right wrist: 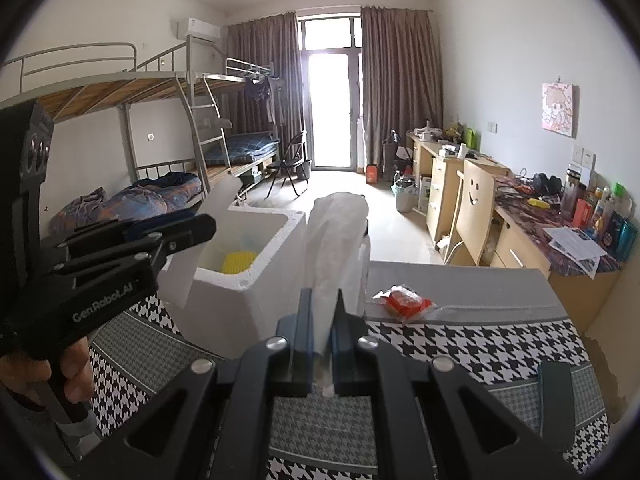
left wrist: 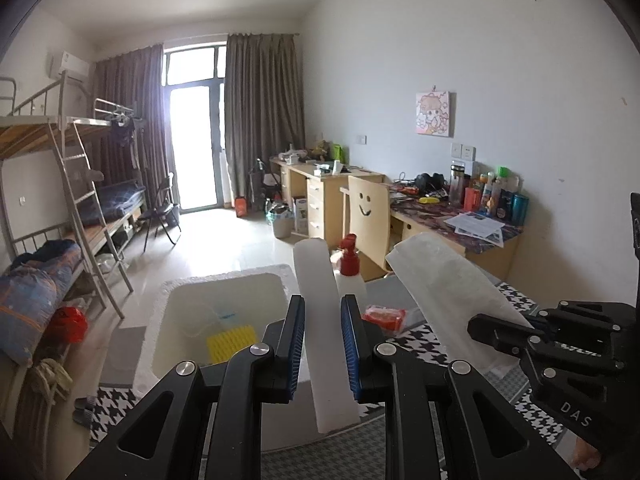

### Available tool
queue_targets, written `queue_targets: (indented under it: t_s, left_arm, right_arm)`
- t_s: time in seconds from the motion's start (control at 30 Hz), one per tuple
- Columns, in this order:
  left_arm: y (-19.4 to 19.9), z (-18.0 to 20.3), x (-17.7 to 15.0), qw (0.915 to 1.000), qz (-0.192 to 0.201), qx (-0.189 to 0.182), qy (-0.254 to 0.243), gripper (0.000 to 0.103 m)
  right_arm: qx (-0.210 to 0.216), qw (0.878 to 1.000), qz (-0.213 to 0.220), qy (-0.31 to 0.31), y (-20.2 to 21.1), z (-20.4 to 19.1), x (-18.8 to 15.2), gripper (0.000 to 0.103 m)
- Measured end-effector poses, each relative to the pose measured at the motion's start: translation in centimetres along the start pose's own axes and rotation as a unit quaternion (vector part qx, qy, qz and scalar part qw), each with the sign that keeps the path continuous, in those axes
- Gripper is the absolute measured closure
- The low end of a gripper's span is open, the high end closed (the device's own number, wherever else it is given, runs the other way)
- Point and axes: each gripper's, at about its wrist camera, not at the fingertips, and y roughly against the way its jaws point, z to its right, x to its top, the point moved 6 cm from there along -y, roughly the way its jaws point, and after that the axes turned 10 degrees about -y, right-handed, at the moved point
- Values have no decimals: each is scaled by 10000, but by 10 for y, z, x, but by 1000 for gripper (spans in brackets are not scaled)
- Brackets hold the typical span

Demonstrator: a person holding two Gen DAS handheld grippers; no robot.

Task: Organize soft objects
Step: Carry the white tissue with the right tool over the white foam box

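foam sheets are clamped upright, one in the left gripper by the box, one in the right gripper over the table's left edge; floppy tops could snag the box rim.

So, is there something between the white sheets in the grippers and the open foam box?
Nothing visible. The left gripper holds a white foam sheet beside the foam box; the right gripper holds a thin white sheet. The box mouth is open, with a yellow sponge inside.
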Motion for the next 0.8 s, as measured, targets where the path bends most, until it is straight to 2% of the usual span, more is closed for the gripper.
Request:
queue_targets:
  t_s: [0.37,0.8]
  left_arm:
    - [-9,-20,6,9997,-42,225,110,83]
    - [-23,-48,4,9977,-171,613,214,83]
  right_arm:
    - [93,9998,53,158,-13,-13,15,94]
    - [368,9987,-146,332,-40,-34,24,94]
